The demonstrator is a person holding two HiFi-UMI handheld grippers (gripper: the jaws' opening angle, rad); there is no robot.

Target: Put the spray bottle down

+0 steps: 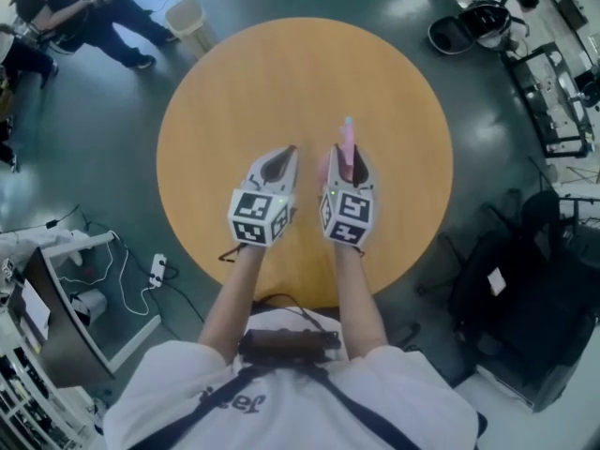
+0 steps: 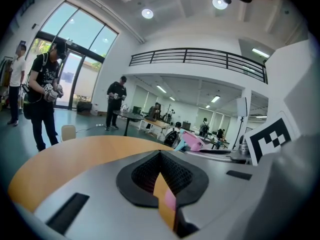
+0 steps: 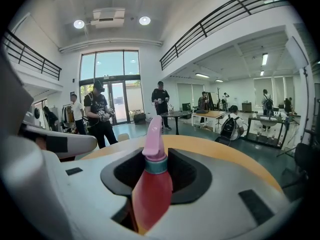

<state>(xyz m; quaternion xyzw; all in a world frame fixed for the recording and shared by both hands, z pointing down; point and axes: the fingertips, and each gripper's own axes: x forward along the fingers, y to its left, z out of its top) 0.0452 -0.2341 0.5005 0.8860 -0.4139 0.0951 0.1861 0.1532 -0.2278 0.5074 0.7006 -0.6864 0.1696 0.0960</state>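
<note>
Right tongs point(image 3: 156, 154) are clamped on the spray bottle point(image 3: 152, 189), as I read it from my station: both pads press its red body, and the teal collar and pink nozzle stick out past the jaw tips. Left tongs point(image 2: 160, 153) sit just beside them with the jaws drawn together at the tips and nothing caught between. In the head view the two marker cubes ride side by side, the left tongs point(image 1: 284, 153) and right tongs point(image 1: 352, 156) both pointing away from the person, and the spray bottle point(image 1: 348, 137) shows only as a pink tip ahead of the right pair. Both are held over the round wooden table point(image 1: 281, 73), near its middle. I cannot tell whether the bottle's base meets the tabletop. Beyond the table's far edge a beige bin point(image 1: 187, 15) stands on the grey floor.
</note>
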